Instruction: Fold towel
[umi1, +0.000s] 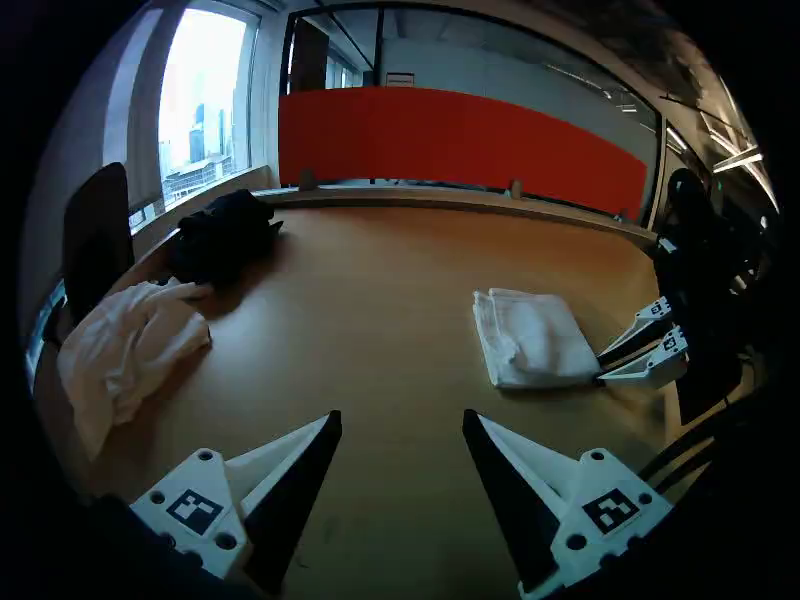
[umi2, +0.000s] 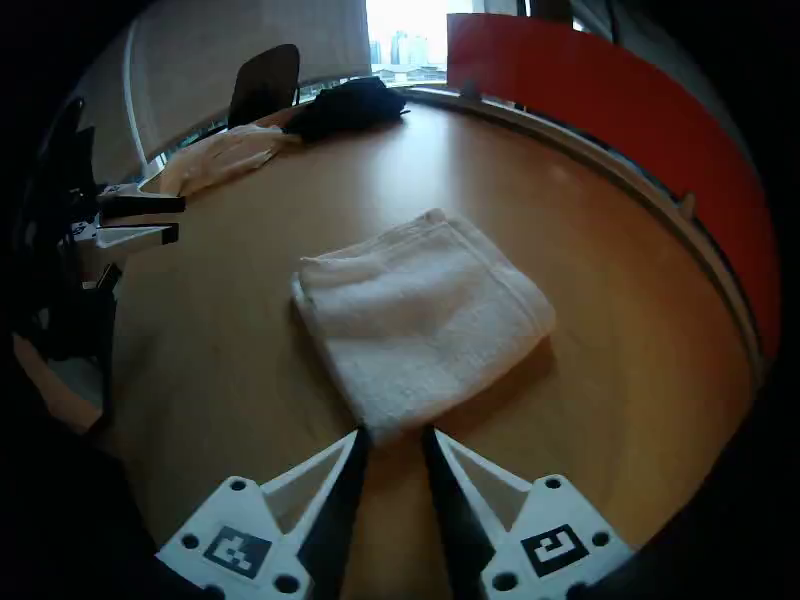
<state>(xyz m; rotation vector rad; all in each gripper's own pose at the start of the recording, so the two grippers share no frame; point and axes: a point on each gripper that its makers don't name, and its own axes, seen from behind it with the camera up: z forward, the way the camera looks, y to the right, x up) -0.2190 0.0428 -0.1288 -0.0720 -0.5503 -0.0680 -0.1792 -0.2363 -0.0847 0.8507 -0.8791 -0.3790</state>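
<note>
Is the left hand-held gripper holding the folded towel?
No, the left hand-held gripper is open above bare table, and the folded towel lies apart from it.

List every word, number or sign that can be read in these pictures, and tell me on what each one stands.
No text can be read here.
Markers on the fingers of the left gripper and the right gripper: black-and-white square patterns, no words or numbers.
Sign above the red panel: too small to read.
</note>
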